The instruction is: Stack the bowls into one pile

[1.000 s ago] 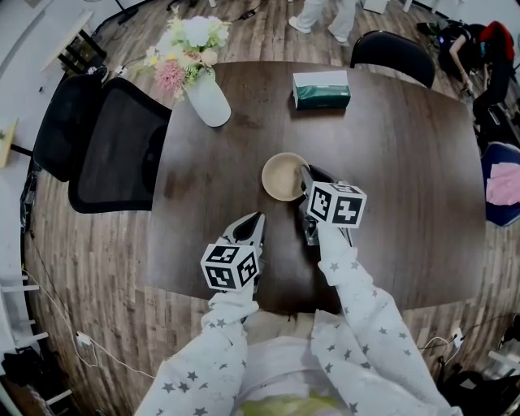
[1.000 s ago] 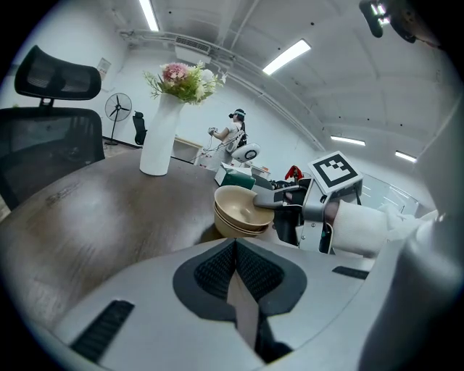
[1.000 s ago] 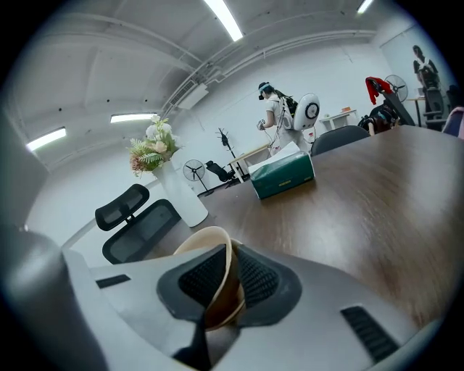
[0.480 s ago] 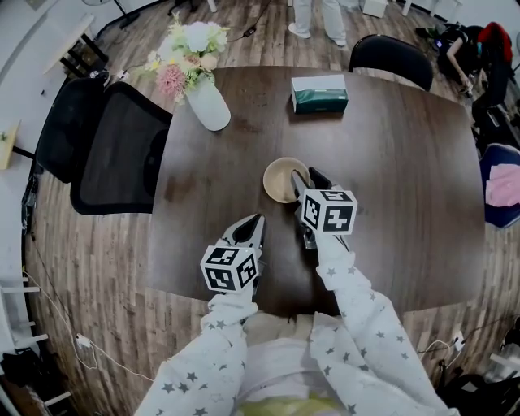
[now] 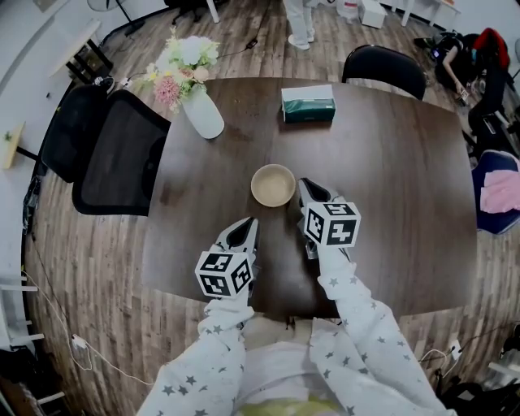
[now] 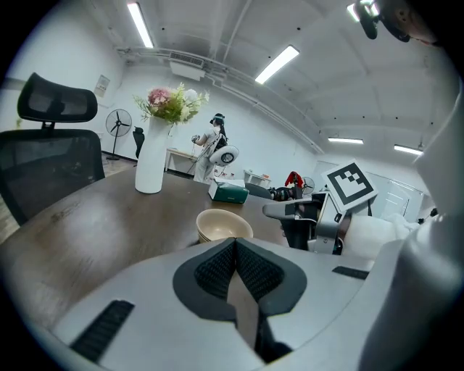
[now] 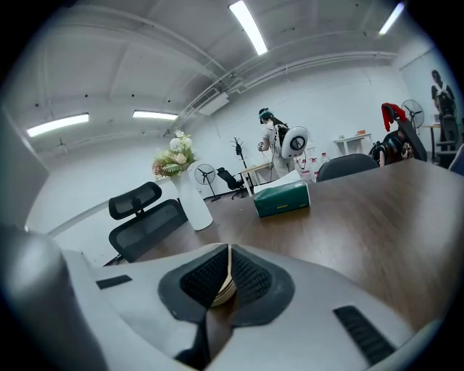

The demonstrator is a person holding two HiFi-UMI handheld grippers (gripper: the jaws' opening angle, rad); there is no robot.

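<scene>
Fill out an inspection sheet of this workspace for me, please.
Surface: dark brown wooden table, no spills seen.
Job's things: beige bowls, apparently nested in one pile, mid-table.
Clutter: white vase of flowers; green tissue box.
Grippers: left gripper shut, empty; right gripper beside the pile, jaws just closed, nothing between them.
Cables: white cable on the floor, left.
Surroundings: black mesh office chairs; a person standing beyond.

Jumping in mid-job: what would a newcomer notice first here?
The tan bowl pile sits in the middle of the dark table. Near its front edge, the left tongs are shut and the right tongs have just closed on nothing, right of the pile. A white flower vase stands at the far left corner.
</scene>
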